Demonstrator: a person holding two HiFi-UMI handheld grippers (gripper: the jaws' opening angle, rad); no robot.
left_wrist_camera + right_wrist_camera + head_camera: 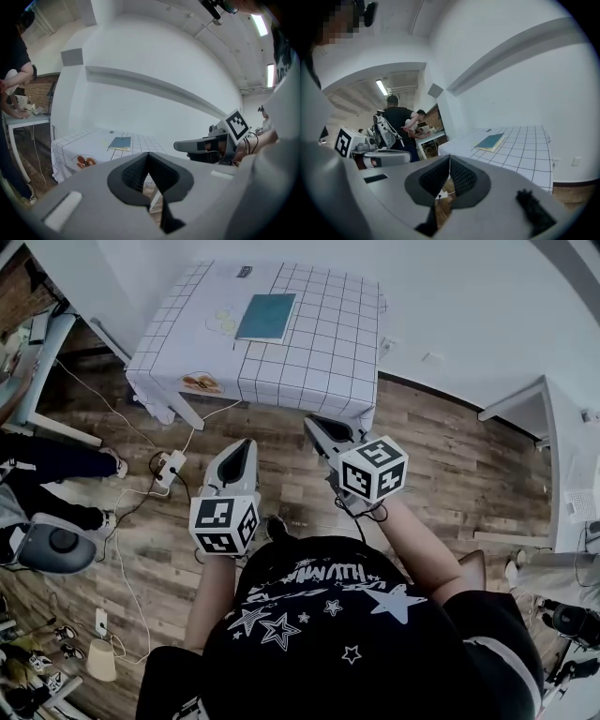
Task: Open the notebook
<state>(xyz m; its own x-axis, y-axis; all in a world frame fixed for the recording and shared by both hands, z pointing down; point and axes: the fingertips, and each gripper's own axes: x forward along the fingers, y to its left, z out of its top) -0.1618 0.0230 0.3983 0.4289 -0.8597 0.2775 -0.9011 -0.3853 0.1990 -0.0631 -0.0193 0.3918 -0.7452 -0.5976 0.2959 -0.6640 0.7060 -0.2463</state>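
A closed teal notebook [266, 317] lies flat on a table [319, 362] under a white grid-pattern cloth. That table stands ahead of me across a stretch of wood floor. My left gripper [246, 445] and right gripper [315, 424] are held side by side in the air short of the table, pointing toward it. On both, the jaws meet at the tips with nothing between them. The left gripper view shows its shut jaws [148, 155] with the notebook [120, 143] far beyond. In the right gripper view the shut jaws [450, 159] sit low, and the notebook [490, 142] lies far off.
A power strip [170, 466] with cables lies on the floor left of the table's near corner. A seated person's legs [52, 460] are at the far left. A white desk [562, 451] stands at the right. Two people [401, 123] bend over another desk behind.
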